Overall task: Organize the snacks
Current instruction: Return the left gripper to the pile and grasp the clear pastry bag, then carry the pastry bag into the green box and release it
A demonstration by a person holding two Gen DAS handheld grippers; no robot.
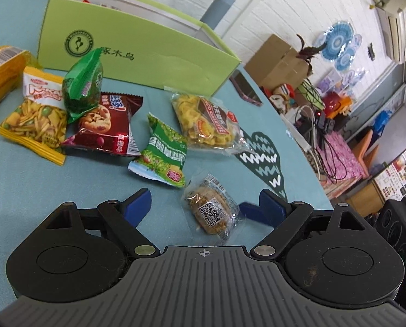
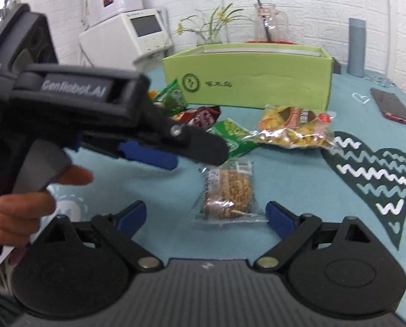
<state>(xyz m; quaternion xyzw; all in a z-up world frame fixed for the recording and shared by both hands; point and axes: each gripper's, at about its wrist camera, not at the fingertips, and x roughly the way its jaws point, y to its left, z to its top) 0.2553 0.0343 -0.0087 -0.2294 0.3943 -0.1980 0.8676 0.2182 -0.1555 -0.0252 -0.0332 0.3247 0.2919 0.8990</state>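
box inside (image 1: 137,8): mostly hidden behind its front wall
orange pack (image 1: 1,68): cut by the left edge
chip and cookie packs (image 2: 203,115): partly hidden behind the left gripper (image 2: 173,152)
hand (image 2: 20,207): cut by the left edge
box print (image 2: 217,84): blurred, unreadable

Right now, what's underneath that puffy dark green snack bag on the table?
The dark green bag leans on the maroon cookie packet and overlaps the edge of the yellow-and-white snack packet. Whatever lies directly beneath it is covered, so anything else there cannot be seen.
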